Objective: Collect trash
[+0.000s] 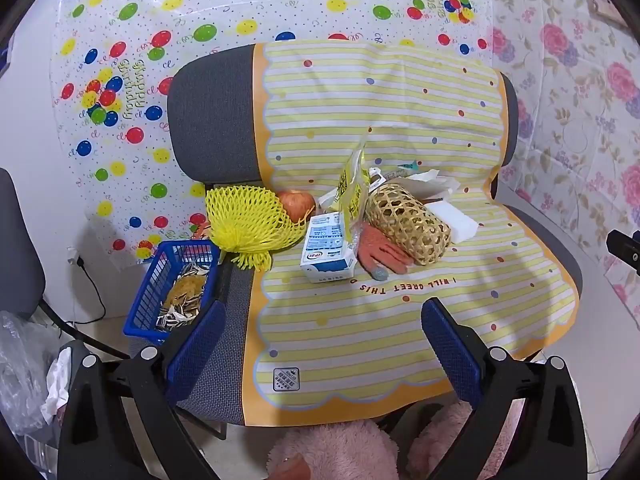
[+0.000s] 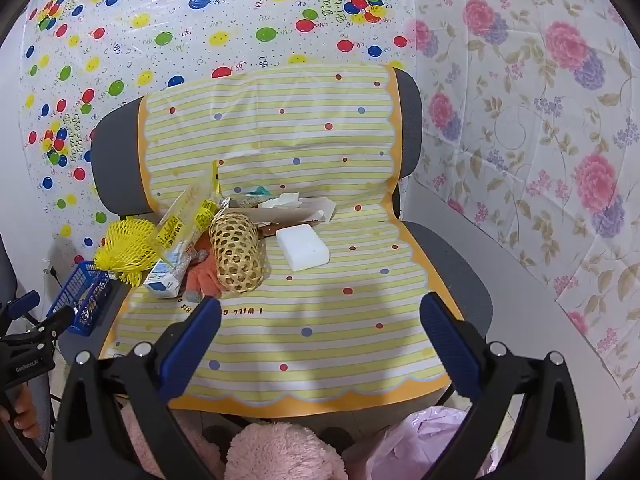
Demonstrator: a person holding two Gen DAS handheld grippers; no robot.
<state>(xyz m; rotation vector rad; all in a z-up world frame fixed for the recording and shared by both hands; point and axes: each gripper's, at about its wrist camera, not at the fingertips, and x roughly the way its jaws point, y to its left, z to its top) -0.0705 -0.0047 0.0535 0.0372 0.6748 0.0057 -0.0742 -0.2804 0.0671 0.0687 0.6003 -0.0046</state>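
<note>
A grey chair covered by a yellow striped cloth [image 1: 360, 328] holds a pile of items. A white and blue milk carton [image 1: 326, 250] lies at the front, with a yellow plastic wrapper [image 1: 352, 192] behind it. A yellow foam net [image 1: 248, 224] and an apple [image 1: 296, 204] lie left. A woven bamboo basket [image 1: 408, 224], an orange glove [image 1: 380, 254], a white foam block [image 2: 302, 246] and torn paper [image 2: 296, 206] lie right. My left gripper [image 1: 324, 316] is open and empty in front of the carton. My right gripper [image 2: 320, 314] is open and empty, near the basket [image 2: 238, 254].
A blue plastic crate [image 1: 168, 292] with seed shells sits at the chair's left edge, also in the right wrist view [image 2: 82, 300]. Balloon-print and floral sheets hang behind. A pink bag [image 2: 420, 440] and pink fluffy fabric [image 2: 280, 452] lie below the seat front.
</note>
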